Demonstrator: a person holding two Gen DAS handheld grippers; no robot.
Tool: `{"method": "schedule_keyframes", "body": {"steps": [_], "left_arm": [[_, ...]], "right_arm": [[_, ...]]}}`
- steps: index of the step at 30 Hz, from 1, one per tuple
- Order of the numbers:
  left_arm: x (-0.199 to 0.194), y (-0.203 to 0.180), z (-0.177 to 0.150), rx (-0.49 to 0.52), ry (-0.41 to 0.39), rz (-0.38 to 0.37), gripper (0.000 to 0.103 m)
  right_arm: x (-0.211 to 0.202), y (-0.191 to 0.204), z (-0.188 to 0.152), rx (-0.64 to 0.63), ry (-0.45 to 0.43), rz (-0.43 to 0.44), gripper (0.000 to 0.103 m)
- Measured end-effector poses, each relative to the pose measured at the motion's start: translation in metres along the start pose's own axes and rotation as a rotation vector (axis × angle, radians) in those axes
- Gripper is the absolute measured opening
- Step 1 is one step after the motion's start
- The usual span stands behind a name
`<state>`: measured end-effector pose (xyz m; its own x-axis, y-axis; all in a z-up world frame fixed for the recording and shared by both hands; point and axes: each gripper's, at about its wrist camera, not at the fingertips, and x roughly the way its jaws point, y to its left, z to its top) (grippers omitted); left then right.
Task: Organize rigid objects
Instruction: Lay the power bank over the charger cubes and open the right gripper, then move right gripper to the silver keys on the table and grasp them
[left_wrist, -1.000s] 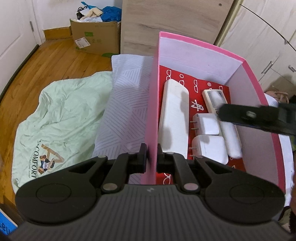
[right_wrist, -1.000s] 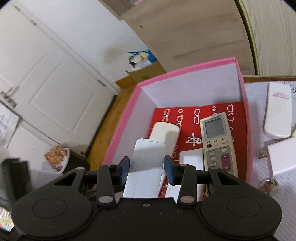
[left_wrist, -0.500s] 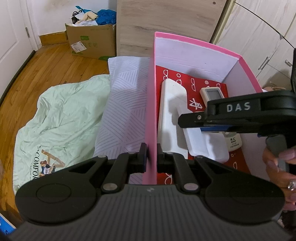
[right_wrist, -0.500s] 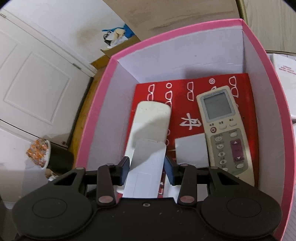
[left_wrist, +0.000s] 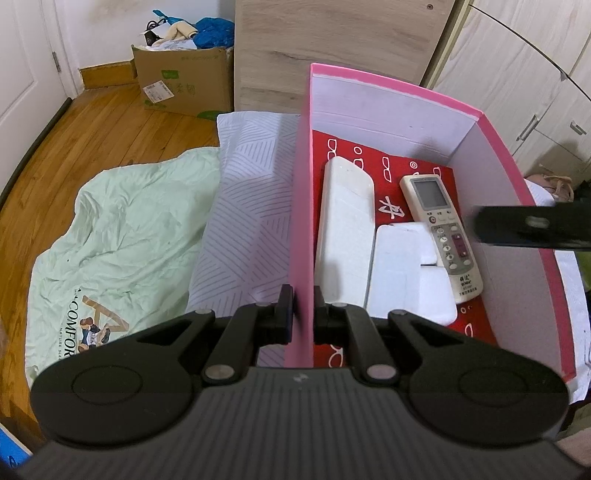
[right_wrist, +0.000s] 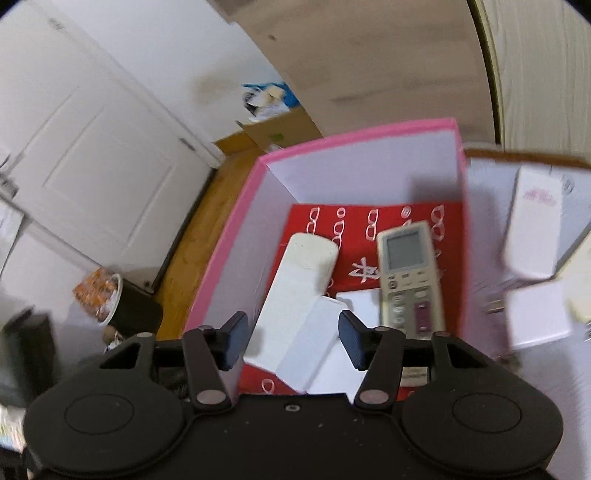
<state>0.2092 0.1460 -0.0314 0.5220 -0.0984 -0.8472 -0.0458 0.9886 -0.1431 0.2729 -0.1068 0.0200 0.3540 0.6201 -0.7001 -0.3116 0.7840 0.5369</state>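
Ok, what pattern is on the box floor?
Red with white glasses motifs, on the box floor; clearest in the left wrist view.

Matt pink cardboard box (left_wrist: 301, 221), glossy wood floor (left_wrist: 110, 125), creased cloth sheet (left_wrist: 122, 221)

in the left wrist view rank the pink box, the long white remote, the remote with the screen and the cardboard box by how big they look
1. pink box
2. long white remote
3. cardboard box and remote with the screen: they look similar; the cardboard box sits farther away, so no ranking.
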Motion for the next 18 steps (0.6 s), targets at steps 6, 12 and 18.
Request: {"method": "schedule_keyframes", "body": {"steps": [6,12,18], "left_arm": [[0.001,0.002,0.001,-0.017,0.002,-0.001,0.008],[0.004,-0.001,0.001,-0.005,0.0,0.019,0.007],[0.005,0.001,0.0,-0.018,0.006,-0.005,0.008]], "right_arm": [[-0.062,-0.019,-0.011,-0.1,-0.111,-0.037,0.064],[-0.105,-0.068,-0.013,-0.01,-0.187,-0.088,0.063],[-0.116,-0.092,-0.025,-0.05,-0.189,-0.185,0.063]]}}
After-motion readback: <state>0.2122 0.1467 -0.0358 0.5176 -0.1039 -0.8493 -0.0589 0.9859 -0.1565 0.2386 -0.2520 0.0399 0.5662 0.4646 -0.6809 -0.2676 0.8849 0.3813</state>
